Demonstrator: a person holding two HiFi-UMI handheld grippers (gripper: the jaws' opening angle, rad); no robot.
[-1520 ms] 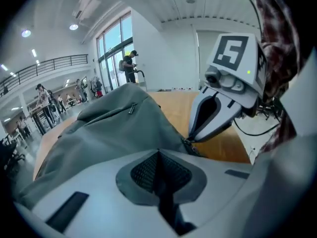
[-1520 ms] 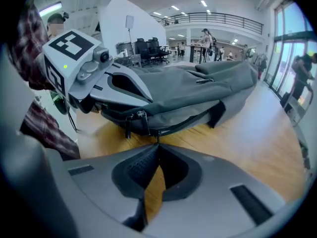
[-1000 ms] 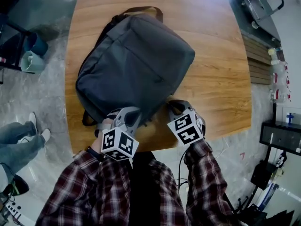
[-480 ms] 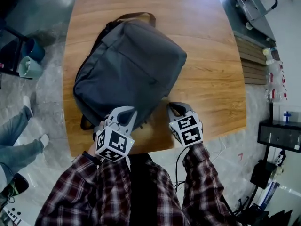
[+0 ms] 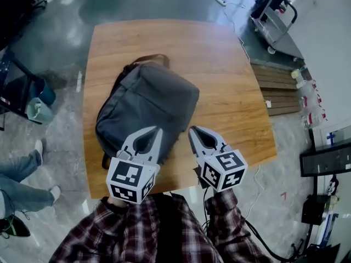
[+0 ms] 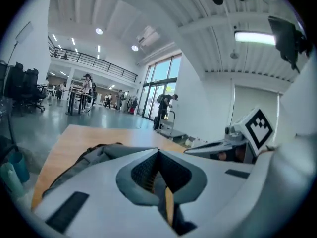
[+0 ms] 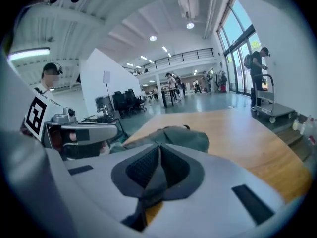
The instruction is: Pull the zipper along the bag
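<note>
A dark grey backpack (image 5: 145, 111) lies on the round-cornered wooden table (image 5: 230, 92), its brown carry handle (image 5: 151, 59) at the far end. Both grippers hover side by side above its near end, lifted clear of it. My left gripper (image 5: 157, 130) is shut with nothing in it, and so is my right gripper (image 5: 192, 130). In the left gripper view the closed jaws (image 6: 158, 151) point over the backpack (image 6: 94, 155). The right gripper view shows its closed jaws (image 7: 159, 145) with the backpack (image 7: 181, 134) beyond. No zipper pull is visible.
A person's legs in jeans (image 5: 22, 174) stand on the floor at left, near teal bins (image 5: 37, 109). A wooden pallet (image 5: 279, 89) and a cart (image 5: 274, 15) are right of the table. Bare wood (image 5: 236, 130) shows right of the backpack.
Both grippers have lifted off the backpack's near edge and risen toward the head camera. The view has pulled back, so the backpack and table look smaller.
</note>
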